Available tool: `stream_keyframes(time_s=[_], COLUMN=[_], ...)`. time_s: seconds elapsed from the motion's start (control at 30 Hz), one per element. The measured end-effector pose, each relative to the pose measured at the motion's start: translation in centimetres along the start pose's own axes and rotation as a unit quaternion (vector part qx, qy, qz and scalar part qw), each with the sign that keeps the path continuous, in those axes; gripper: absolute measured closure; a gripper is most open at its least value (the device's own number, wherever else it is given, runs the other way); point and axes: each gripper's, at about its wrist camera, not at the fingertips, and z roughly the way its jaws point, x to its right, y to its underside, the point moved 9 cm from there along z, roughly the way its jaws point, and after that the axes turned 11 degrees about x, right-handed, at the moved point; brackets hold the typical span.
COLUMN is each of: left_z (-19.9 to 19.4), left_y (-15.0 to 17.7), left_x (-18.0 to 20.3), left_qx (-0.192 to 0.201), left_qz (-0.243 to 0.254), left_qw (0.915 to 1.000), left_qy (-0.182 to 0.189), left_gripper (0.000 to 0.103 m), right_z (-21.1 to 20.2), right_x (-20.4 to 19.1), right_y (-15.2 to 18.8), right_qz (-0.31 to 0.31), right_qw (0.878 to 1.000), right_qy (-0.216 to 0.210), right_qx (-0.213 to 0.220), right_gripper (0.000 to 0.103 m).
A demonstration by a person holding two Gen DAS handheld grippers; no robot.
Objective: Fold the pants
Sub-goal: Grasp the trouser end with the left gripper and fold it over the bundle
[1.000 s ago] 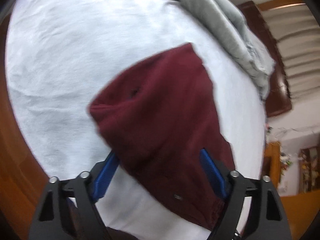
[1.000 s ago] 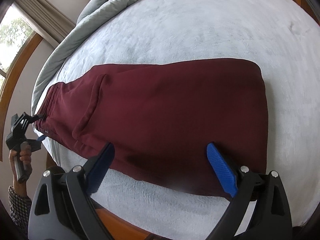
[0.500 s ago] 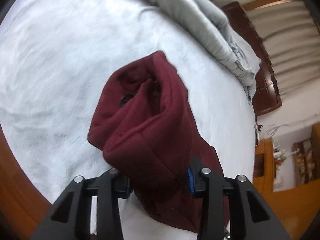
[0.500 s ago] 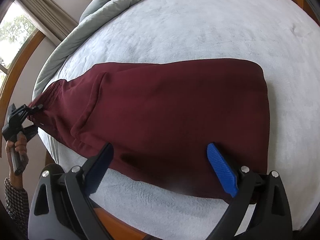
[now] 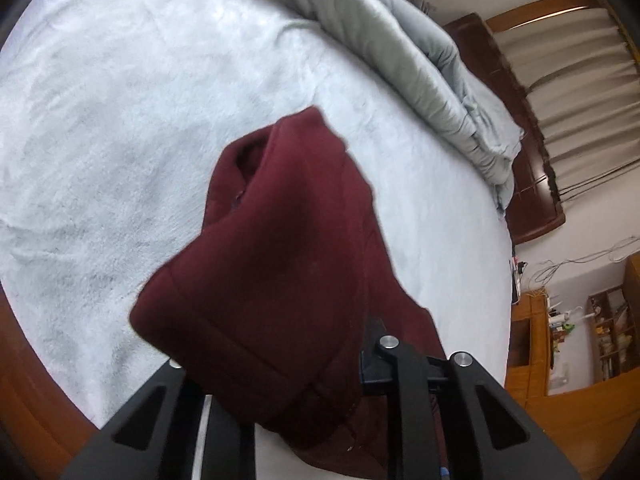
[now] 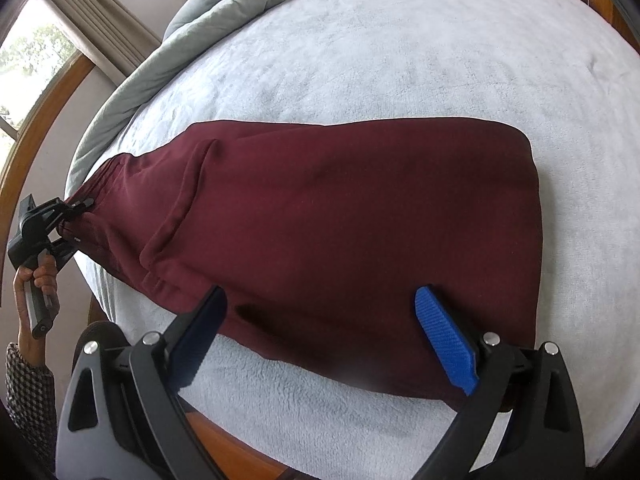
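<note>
- Since the earlier frames, the waistband end of the pants (image 6: 340,232) had been gathered and lifted off the blanket (image 6: 400,60), where before it had lain flat between spread jaws.
- The left gripper (image 6: 78,210) had just been closing and was seen pinched on the bunched waistband, with maroon cloth draped over its fingers in the left wrist view.
- The right gripper (image 6: 320,332) was held spread wide above the near edge of the pants, its blue pads (image 6: 444,336) clear of the cloth as far as could be told.
- The pants were laid lengthwise across the pale blanket on the bed, the legs already doubled at the right end, with a grey duvet (image 6: 192,28) heaped behind.
- The cloth was judged to be a soft, thick fleece: light, limp and not fragile, likely to sag and drag between any two held points.
- Hold was judged best taken at the thick waistband and at the folded leg end, where layers could be pinched together.
- A one-sided lift was judged likely to skew the fold.
</note>
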Motion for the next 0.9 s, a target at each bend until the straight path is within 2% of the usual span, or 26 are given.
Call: stream_keyframes(time_s=[0.17, 0.27, 0.37, 0.57, 0.7, 0.9], left_z=[-0.5, -1.3, -2.2, -2.5, -1.6, -0.4], left_y=[-0.4, 0.1, 1.5, 6.8, 10.3, 14.5], left_x=[3.3, 6.7, 10.1, 16.4, 18.7, 19.8], left_qx=[0.027, 0.045, 0.055, 0.041, 0.018, -0.007], left_qz=[0.040, 0.107, 0.180, 0.306, 0.348, 0.393], left_qw=[0.9987, 0.9930, 0.9816, 0.9493, 0.9346, 0.9170], left_qy=[0.018, 0.023, 0.031, 0.060, 0.070, 0.068], left_gripper=[0.082, 0.082, 0.082, 0.082, 0.081, 0.079], right_z=[-1.2, -2.2, -3.1, -4.2, -4.3, -4.1], right_x=[-0.1, 0.3, 0.7, 1.6, 1.8, 2.1], right_y=[-0.7, -1.2, -1.6, -2.3, -2.3, -2.1], right_qz=[0.019, 0.020, 0.031, 0.059, 0.063, 0.068], right_qw=[1.000, 1.000, 0.999, 0.997, 0.996, 0.996], right_qy=[-0.016, -0.012, -0.018, -0.036, -0.038, -0.042], right_qx=[0.009, 0.018, 0.028, 0.042, 0.044, 0.045], right_gripper=[0.008, 0.008, 0.008, 0.008, 0.008, 0.008])
